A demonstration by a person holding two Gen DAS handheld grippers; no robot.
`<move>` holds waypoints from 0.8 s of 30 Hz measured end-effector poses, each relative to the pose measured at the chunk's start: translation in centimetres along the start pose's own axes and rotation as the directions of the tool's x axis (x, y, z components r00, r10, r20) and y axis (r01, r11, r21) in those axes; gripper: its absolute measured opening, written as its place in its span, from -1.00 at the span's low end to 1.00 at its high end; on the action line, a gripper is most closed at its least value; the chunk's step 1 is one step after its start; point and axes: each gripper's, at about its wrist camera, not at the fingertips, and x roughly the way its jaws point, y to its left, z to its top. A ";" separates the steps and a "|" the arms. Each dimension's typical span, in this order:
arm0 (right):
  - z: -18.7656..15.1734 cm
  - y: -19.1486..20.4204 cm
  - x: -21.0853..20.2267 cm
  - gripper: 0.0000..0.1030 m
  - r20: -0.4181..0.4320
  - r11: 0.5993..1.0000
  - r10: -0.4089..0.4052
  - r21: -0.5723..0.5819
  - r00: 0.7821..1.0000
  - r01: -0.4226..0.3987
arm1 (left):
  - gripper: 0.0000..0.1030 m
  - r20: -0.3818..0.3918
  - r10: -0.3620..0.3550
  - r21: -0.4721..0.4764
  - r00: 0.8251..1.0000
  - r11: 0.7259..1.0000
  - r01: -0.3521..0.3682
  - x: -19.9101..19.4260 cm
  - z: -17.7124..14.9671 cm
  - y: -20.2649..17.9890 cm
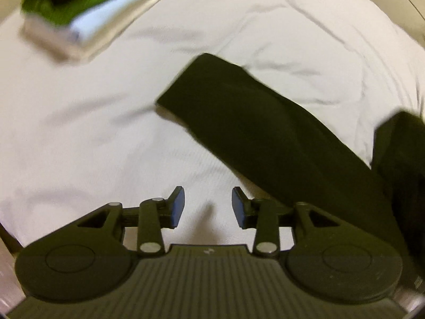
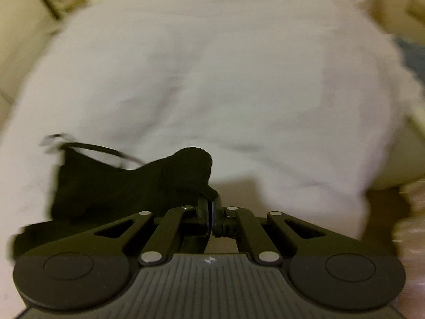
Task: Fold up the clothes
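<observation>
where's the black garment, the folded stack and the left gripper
black garment (image 1: 239, 111): left wrist view, on its flat middle
folded stack (image 1: 79, 13): left wrist view, on the green layer
left gripper (image 1: 207, 207): left wrist view, midway between its open fingers

- Left wrist view: mounted behind the left gripper (image 1: 207, 207), looking steeply down along its fingers, close over the white bedsheet (image 1: 93, 133).
- Right wrist view: mounted behind the right gripper (image 2: 211, 214), also tilted steeply down, close above the sheet, blurred.
- Shared by both: the white sheet and the black garment (image 1: 265, 133) (image 2: 132, 186).
</observation>
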 end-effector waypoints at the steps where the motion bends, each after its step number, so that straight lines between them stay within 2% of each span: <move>1: -0.2 -0.7 0.8 -1.00 -0.016 1.000 -0.026 0.016 1.000 0.026 | -0.34 -0.007 -0.016 -0.024 1.000 1.000 0.016 0.6 -0.2 0.1; 5: -1.5 -0.7 2.4 -1.00 -0.040 0.998 -0.054 0.009 0.998 0.054 | -0.26 0.014 -0.067 -0.097 0.998 0.993 0.068 2.1 -0.1 0.2; 10: -1.3 -1.1 2.5 -0.98 -0.048 0.999 -0.032 0.014 0.998 0.032 | -0.08 0.049 -0.145 -0.221 0.988 0.963 0.152 4.2 0.5 0.3; 12: -1.2 -1.7 2.4 -0.98 -0.062 1.000 -0.005 0.028 0.998 0.007 | -0.01 0.045 -0.138 -0.226 0.989 0.963 0.145 5.5 0.7 0.1; 14: -1.2 -2.0 2.5 -0.95 -0.075 0.998 0.024 0.054 0.997 -0.020 | -0.05 0.039 -0.117 -0.224 0.992 0.967 0.123 6.5 0.7 -0.4; 16: -1.1 -1.9 2.2 -0.94 -0.091 0.996 0.049 0.082 0.995 -0.042 | -0.98 0.050 -0.094 -0.194 0.994 0.976 0.102 6.3 1.3 -1.1; 18: -0.4 -0.6 1.0 -0.94 -0.088 0.993 0.102 0.072 0.991 -0.096 | -0.99 0.076 -0.099 -0.160 0.992 0.981 0.110 4.9 2.9 -1.8; 20: 0.6 1.8 -1.0 -0.95 -0.073 0.983 0.181 0.035 0.981 -0.179 | -0.99 0.137 -0.130 -0.125 0.982 0.981 0.147 2.4 5.4 -2.3; 22: 1.8 4.4 -3.4 -0.95 -0.051 0.962 0.273 -0.005 0.961 -0.273 | -0.99 0.217 -0.164 -0.069 0.962 0.981 0.183 -1.0 8.2 -3.2; 24: 3.1 7.4 -6.4 -0.95 -0.019 0.922 0.382 -0.051 0.924 -0.383 | -0.99 0.323 -0.169 -0.012 0.931 0.983 0.182 -5.4 10.4 -4.2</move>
